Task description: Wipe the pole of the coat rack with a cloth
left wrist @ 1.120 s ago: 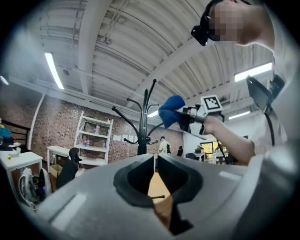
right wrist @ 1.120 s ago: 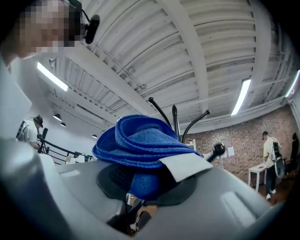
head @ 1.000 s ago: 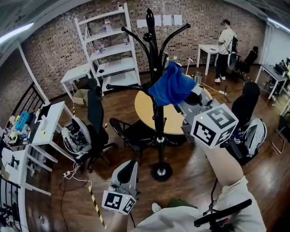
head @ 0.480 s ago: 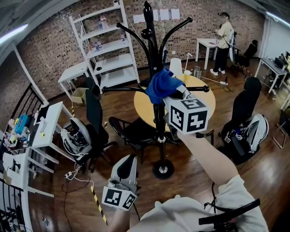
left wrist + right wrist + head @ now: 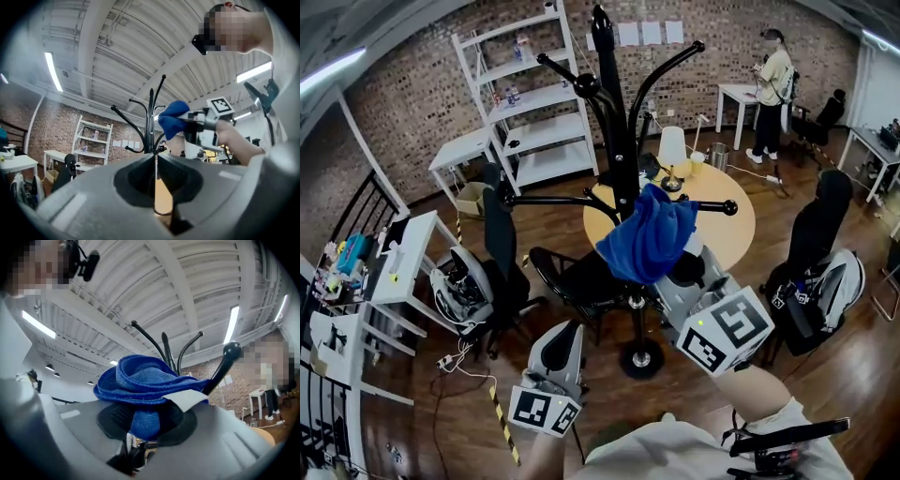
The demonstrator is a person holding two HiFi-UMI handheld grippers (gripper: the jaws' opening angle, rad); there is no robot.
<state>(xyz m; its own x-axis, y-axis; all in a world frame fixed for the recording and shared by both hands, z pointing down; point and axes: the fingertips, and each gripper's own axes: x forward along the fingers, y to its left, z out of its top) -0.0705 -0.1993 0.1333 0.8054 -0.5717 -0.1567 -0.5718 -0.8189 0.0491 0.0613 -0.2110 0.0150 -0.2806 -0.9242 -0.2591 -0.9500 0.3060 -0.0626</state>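
Observation:
The black coat rack pole (image 5: 616, 141) rises from a round base (image 5: 640, 359) in the middle of the head view. A blue cloth (image 5: 649, 239) is pressed against the pole just below the side arms, with my right gripper (image 5: 673, 267) shut on it. In the right gripper view the cloth (image 5: 145, 390) bulges out between the jaws, with the rack's hooks (image 5: 166, 350) behind it. My left gripper (image 5: 555, 373) hangs low, left of the base, shut and empty. From the left gripper view, the rack (image 5: 151, 122), the cloth (image 5: 172, 119) and the right gripper's body all show above the closed jaws.
A round wooden table (image 5: 727, 225) with a white lamp (image 5: 672, 150) stands right behind the rack. Black chairs (image 5: 497, 234) sit to the left and right. White shelves (image 5: 525, 103) line the brick wall; white desks (image 5: 403, 253) stand left. A person (image 5: 773, 75) stands far back right.
My right gripper has carried the blue cloth down the pole, from up near the hooks to just below the side arms. The left gripper has barely moved.

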